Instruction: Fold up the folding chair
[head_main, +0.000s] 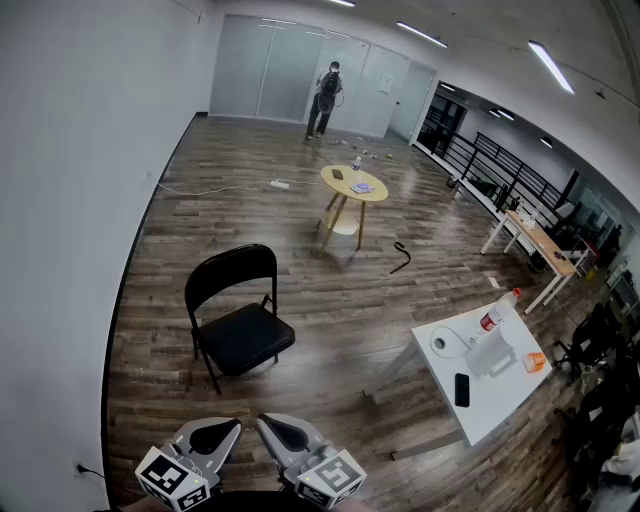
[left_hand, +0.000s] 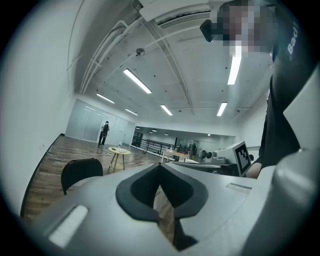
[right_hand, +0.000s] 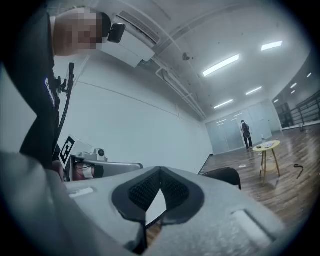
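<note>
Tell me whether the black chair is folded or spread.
Spread: the chair stands on its legs, seat down flat, back upright.

Folding chair (head_main: 240, 320) on floor (head_main: 330, 290), left of centre, near wall (head_main: 70, 200); round worktop (head_main: 353, 185) behind it, further right; square worktop (head_main: 505, 402) at right, phone (head_main: 461, 389) on it; person (head_main: 325, 98) at far doors (head_main: 280, 70)
</note>
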